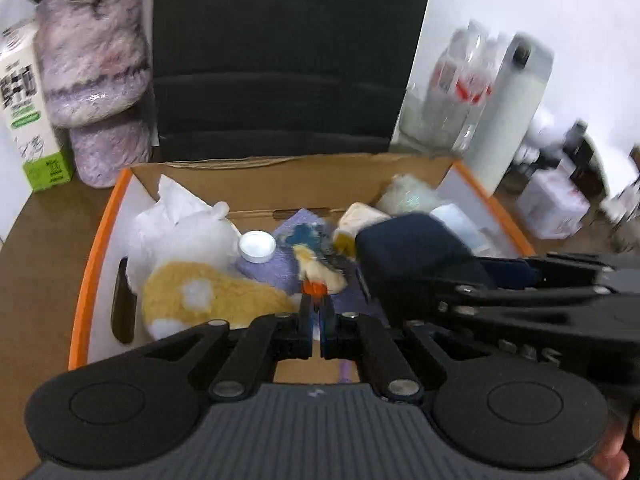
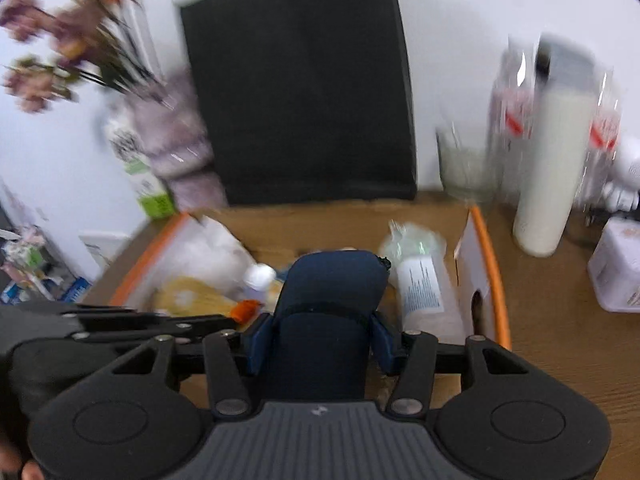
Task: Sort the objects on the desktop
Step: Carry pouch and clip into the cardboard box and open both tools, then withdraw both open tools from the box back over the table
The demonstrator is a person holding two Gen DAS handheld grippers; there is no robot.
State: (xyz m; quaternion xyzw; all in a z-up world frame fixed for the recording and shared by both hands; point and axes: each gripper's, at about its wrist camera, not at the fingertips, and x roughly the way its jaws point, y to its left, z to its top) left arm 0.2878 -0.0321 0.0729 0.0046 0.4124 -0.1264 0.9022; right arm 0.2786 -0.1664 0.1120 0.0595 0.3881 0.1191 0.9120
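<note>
A cardboard box with an orange rim (image 1: 96, 248) stands on the wooden desk. It holds a yellow and white plush toy (image 1: 208, 288), a white-capped bottle (image 1: 258, 246), a purple cloth and wrapped packets. My left gripper (image 1: 316, 300) hangs over the box, shut on a small thin thing with an orange tip (image 1: 314, 287); what it is, blur hides. My right gripper (image 2: 320, 328) is beside it, shut on a dark navy case (image 2: 332, 300) that is held above the box's right half. The case (image 1: 412, 256) shows in the left wrist view too.
A black panel (image 1: 280, 60) rises behind the box. To its left stand a marbled purple tumbler (image 1: 92, 68), a green-based carton (image 1: 28, 120) and flowers (image 2: 60, 40). On the right are a glass (image 2: 464, 172), a tall white bottle (image 2: 548, 168) and a white tub (image 2: 616, 268).
</note>
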